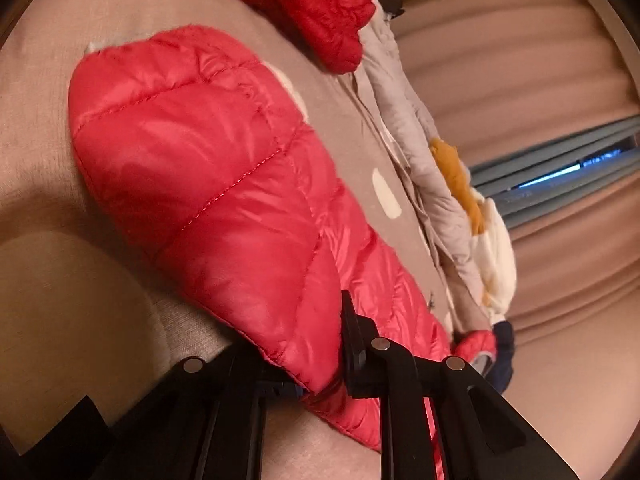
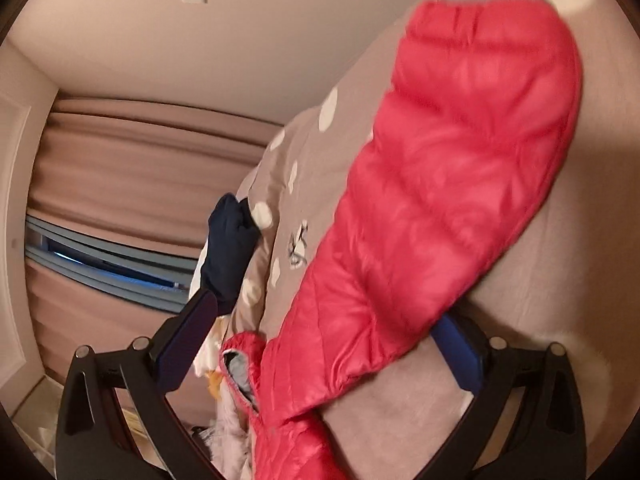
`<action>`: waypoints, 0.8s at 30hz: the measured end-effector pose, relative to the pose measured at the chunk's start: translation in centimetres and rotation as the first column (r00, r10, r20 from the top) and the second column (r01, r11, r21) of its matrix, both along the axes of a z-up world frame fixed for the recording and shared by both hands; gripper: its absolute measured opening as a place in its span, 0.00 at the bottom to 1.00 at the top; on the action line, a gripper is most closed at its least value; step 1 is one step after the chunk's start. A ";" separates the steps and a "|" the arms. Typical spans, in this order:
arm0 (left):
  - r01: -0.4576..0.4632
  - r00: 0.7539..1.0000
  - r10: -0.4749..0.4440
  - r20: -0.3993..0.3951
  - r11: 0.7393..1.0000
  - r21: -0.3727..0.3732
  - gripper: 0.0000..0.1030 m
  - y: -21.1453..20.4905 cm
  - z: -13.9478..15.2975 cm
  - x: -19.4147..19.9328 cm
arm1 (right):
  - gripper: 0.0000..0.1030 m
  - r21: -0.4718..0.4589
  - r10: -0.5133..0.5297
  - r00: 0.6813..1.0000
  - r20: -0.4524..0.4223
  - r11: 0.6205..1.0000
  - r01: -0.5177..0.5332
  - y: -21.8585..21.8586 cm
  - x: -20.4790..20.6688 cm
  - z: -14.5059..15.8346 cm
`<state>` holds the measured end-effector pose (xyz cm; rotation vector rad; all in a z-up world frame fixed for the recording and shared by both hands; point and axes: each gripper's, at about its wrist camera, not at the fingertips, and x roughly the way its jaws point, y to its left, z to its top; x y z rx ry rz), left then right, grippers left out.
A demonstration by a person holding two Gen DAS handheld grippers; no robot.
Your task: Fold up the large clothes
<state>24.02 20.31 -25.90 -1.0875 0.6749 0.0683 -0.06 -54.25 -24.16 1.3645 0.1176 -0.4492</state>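
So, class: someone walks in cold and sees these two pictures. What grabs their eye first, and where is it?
The shiny red quilted jacket dominates both views, spread across a taupe bedcover with pale dots. The left tongs are closed on its near edge, while the right tongs stand open around it. Beyond, a rumpled pile of clothes lies along the bed's edge, before pink curtains.

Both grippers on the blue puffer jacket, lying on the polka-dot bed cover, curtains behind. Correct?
One error: the puffer jacket is red, not blue, as both wrist views show. The rest holds: the left gripper is closed on its edge, the right gripper straddles it with jaws apart, on the polka-dot bed cover, curtains behind.
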 end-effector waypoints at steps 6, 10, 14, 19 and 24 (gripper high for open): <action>-0.041 0.996 0.057 -0.068 0.977 0.210 0.17 -1.5 1.8 -0.7 | 0.96 0.042 0.017 0.998 -0.054 0.999 -0.015 2.9 -0.1 0.2; -0.076 0.991 0.101 -0.083 0.962 0.263 0.17 -2.0 2.2 -1.3 | 0.97 0.035 -0.002 0.999 -0.044 0.999 0.004 3.2 -0.3 0.3; -0.070 0.992 0.092 -0.082 0.968 0.240 0.17 -1.4 1.8 -1.7 | 0.96 0.089 -0.024 0.999 0.025 0.996 0.022 2.0 -1.0 -0.9; -0.028 0.995 0.053 -0.086 0.962 0.272 0.17 -1.6 2.1 -1.7 | 0.96 0.061 -0.024 1.000 -0.005 0.998 0.025 1.3 -0.4 -0.5; 0.015 0.998 0.002 -0.070 0.969 0.247 0.17 -0.7 1.5 -1.6 | 0.95 0.007 -0.099 0.995 -0.020 0.995 0.099 -0.7 -1.0 0.4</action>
